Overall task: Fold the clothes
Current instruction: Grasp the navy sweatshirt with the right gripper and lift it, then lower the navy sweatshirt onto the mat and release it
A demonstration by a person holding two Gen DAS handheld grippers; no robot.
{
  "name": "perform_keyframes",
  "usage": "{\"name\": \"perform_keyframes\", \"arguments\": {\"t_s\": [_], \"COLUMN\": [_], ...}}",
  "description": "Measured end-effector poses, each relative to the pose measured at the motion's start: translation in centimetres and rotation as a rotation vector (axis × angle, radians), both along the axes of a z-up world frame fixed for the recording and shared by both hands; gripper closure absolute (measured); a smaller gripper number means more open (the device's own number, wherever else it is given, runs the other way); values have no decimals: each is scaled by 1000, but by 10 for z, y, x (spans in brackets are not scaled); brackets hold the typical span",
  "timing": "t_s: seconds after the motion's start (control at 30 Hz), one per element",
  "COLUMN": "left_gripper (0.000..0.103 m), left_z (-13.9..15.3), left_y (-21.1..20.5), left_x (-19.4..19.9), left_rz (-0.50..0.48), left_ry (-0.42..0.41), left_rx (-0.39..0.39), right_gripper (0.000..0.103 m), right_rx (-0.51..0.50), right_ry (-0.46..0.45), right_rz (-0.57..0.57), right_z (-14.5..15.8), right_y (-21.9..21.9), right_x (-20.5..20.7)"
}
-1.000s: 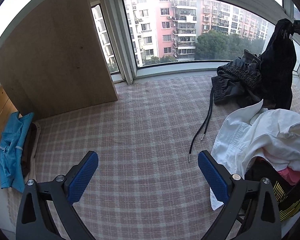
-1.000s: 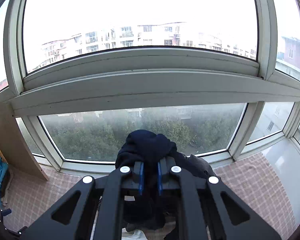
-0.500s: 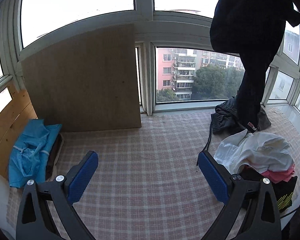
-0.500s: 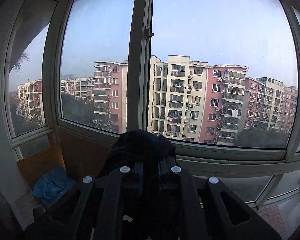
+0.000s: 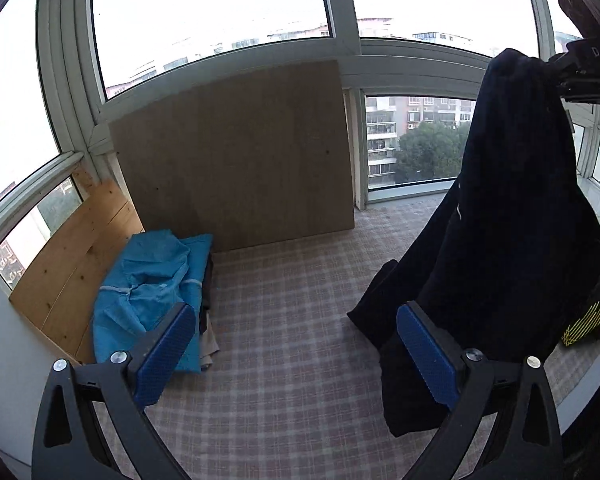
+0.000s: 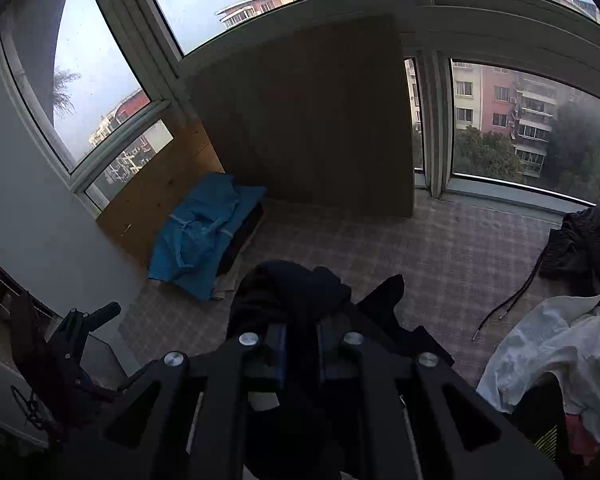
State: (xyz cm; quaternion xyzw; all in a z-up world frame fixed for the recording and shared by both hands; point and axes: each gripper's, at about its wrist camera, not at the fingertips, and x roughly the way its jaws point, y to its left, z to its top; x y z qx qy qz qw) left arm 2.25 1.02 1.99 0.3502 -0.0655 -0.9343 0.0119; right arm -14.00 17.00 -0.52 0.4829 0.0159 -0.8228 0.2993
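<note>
Blue stack: a folded blue garment (image 5: 152, 292) lies on top of darker folded things at the left edge of the checked surface (image 5: 284, 320), against a pale wood panel (image 5: 76, 248); in my judgement this is where finished pieces go
Backboard: a large brown board (image 5: 236, 160) leans upright against the window frame, behind the open middle of the checked surface
Left tool: the left tool (image 5: 296, 356) hangs over the bare middle, pointing downward at a slant, its blue pads wide apart with nothing between them
Dark garment: a dark garment (image 5: 516, 216) hangs full length at the right, pinched at its top, its lower end draping onto the checked surface just beside the left tool's right pad
Right tool: the right tool (image 6: 302, 350) is raised high and tilted down, jaws clamped tight on a bunched fold of the dark garment
Unfolded heap: a white garment (image 6: 548, 344) and a black piece with a drawstring (image 6: 588, 240) lie to the right, waiting
Step in hand: spreading the dark garment, as I judge it
Doing it well: the free left tool should take a second corner or hem at the same height as the held one, so the cloth hangs flat before it is laid on the bare middle; grabbing a mid-panel fold would leave it twisted
</note>
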Motion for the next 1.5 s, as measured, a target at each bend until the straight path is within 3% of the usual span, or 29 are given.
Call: {"name": "perform_keyframes", "arguments": {"t_s": [0.07, 0.13, 0.2, 0.3, 0.4, 0.53, 0.63, 0.67, 0.7, 0.77, 0.8, 0.87, 0.97, 1.23, 1.3, 1.33, 1.37, 1.4, 1.5], "left_gripper": [2, 2, 2, 2, 2, 2, 3, 10, 26, 37, 52, 64, 71, 76, 78, 78, 80, 85, 86], "left_z": [-26, -54, -78, -110, -138, -168, -204, -216, -223, -220, -215, -204, -184, -133, -127, -126, -126, -126, -125], "left_y": [-11, -13, -4, 24, 71, 139, 170, 172, 170, 152, 142, 120, 90, 49, 41, 37, 33, 28, 9], "left_x": [-3, -3, 2, 12, 13, 0, -20, -26, -29, -33, -34, -37, -40, -30, -24, -23, -22, -21, -21], "left_rz": [25, 44, 39, -31, -144, -261, -258, -243, -230, -228, -225, -205, -160, -110, -105, -100, -95, -83, -33], "left_ry": [-77, -148, -204, -292, -370, -404, -459, -480, -493, -515, -520, -522, -510, -422, -411, -407, -404, -399, -381], "left_rx": [-9, -42, -66, -22, 9, 1, -133, -188, -214, -114, -55, 37, 127, 129, 135, 142, 149, 146, 131], "right_gripper": [92, 90, 90, 79, 61, 60, 60, 60, 60, 60, 60, 60, 60, 60, 62, 87, 100, 100, 100], "right_rx": [172, 232, 156, 91, 78, 57, 51, 61, 78, 108, 112, 103, 85, -50, -32, -19, -11, -7, -25], "right_ry": [-92, -167, -180, -171, -146, -152, -154, -154, -153, -156, -166, -193, -217, -171, -191, -210, -207, -192, -129], "right_rz": [0, -12, 15, 55, 31, -9, 20, 39, 61, 102, 122, 151, 174, 228, 221, 224, 223, 220, 206], "right_z": [-64, -100, -98, -82, -73, -80, -94, -101, -108, -128, -138, -156, -173, -153, -157, -160, -157, -151, -118], "right_y": [-15, -4, 19, 40, 66, 94, 105, 107, 107, 105, 103, 95, 77, 35, 24, 19, 18, 19, 37], "right_x": [-28, -37, -37, -35, -41, -54, -55, -53, -51, -44, -42, -39, -38, -34, -38, -39, -38, -36, -26]}}
